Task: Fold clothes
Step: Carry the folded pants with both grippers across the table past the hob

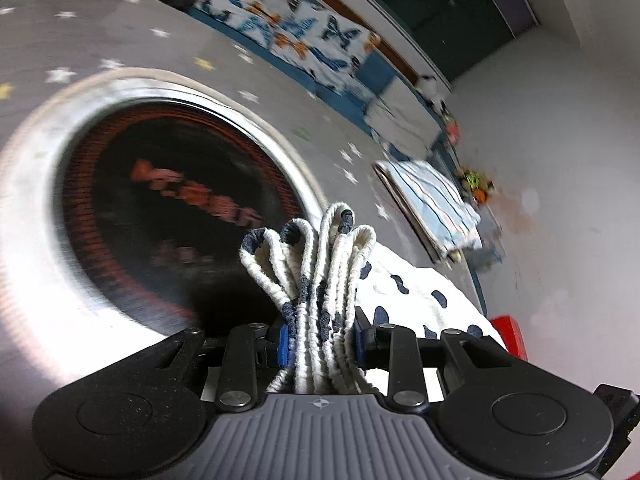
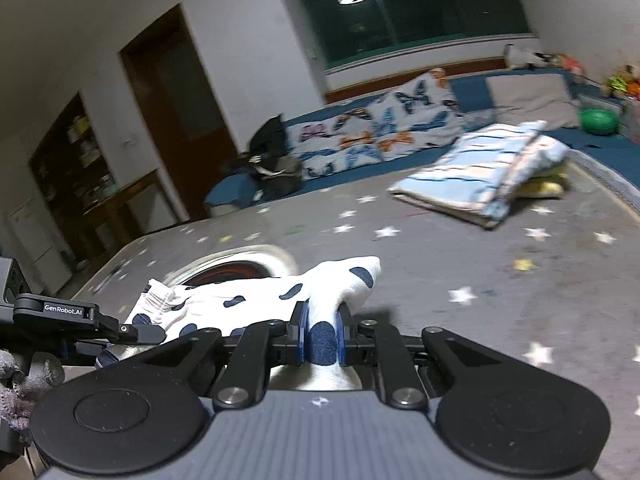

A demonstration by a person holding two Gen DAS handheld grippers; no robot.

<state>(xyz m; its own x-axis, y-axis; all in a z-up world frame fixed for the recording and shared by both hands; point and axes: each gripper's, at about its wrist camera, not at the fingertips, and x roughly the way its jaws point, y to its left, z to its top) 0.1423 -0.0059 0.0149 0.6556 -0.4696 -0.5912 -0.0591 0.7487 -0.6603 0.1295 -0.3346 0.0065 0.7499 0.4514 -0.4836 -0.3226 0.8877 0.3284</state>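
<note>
The white garment with navy spots (image 2: 256, 300) hangs between the two grippers, lifted above the grey star-print mat (image 2: 500, 272) and the round silver-rimmed heater (image 1: 48, 200) set in it. The left gripper (image 1: 320, 340) is clamped on the gathered, ribbed waistband, several elastic folds bunched thick between its blue pads (image 1: 283, 344), so those jaws stand a little apart around the wad. The right gripper (image 2: 323, 342) is pinched almost fully closed on a thin fold of the far end, a navy spot sitting right between its pads.

This looks light, soft and floppy stuff: it sags between the holds and will drape wherever it is let down. The elastic band is the firm part, a good anchor that should not slide; the thin fold on the right is the likelier one to slip if the cloth is pulled taut. A folded blue striped piece (image 2: 480, 172) lies well apart, further up the mat.
</note>
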